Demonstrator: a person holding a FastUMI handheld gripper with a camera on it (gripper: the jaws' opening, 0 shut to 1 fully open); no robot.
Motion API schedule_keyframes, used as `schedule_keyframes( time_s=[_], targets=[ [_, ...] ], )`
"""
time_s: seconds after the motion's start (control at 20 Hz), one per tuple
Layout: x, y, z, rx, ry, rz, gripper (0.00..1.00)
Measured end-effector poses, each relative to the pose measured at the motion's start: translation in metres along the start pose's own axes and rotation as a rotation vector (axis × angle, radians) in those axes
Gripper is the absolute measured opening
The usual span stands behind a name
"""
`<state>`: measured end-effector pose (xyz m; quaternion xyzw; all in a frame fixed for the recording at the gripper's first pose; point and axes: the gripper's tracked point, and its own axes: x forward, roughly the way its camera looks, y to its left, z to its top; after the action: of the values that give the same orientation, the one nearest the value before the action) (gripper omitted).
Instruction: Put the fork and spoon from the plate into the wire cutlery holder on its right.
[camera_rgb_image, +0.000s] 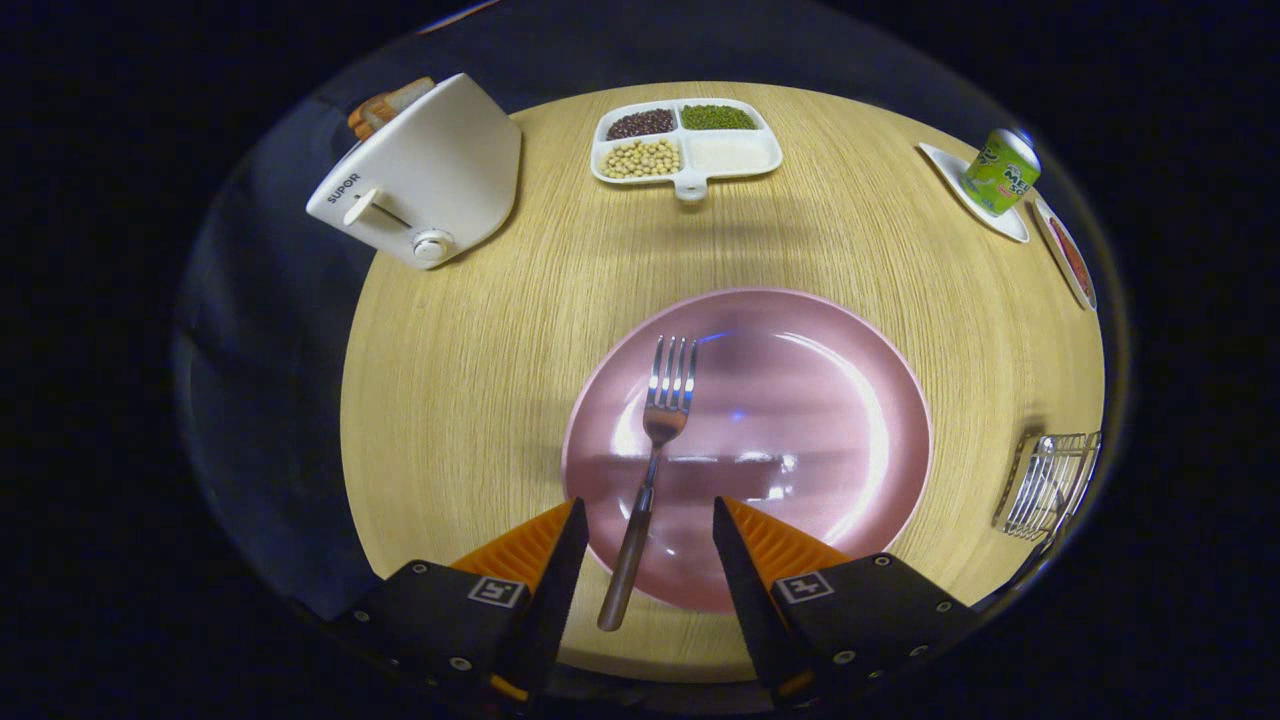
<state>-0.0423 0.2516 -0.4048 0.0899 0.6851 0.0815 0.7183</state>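
One fork (650, 470) lies on the plate (850, 400), its handle between the spread fingers of the gripper (648, 555), so picking it up seems next, needing a squeeze before the holder (1050, 485).

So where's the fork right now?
In the gripper view, the silver fork with a brown handle lies on the pink round plate, handle between the open gripper jaws, tines pointing away.
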Motion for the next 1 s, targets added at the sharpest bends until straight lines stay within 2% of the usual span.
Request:
schedule_keyframes(
  time_s=[0.2,0.35,0.45,0.55,0.75,1.0],
  targets=[
    [0.014,-0.004,0.003,0.038,0.018,-0.035,0.52],
    [0.024,-0.012,0.002,0.044,0.011,-0.093,0.21],
    [0.025,-0.013,-0.001,0.021,0.005,-0.101,0.08],
    [0.020,-0.011,-0.008,-0.002,0.013,-0.078,0.04],
    [-0.016,-0.028,-0.001,-0.029,-0.070,-0.058,0.03],
    [-0.072,-0.082,-0.007,0.017,-0.136,-0.092,0.03]
  ],
)
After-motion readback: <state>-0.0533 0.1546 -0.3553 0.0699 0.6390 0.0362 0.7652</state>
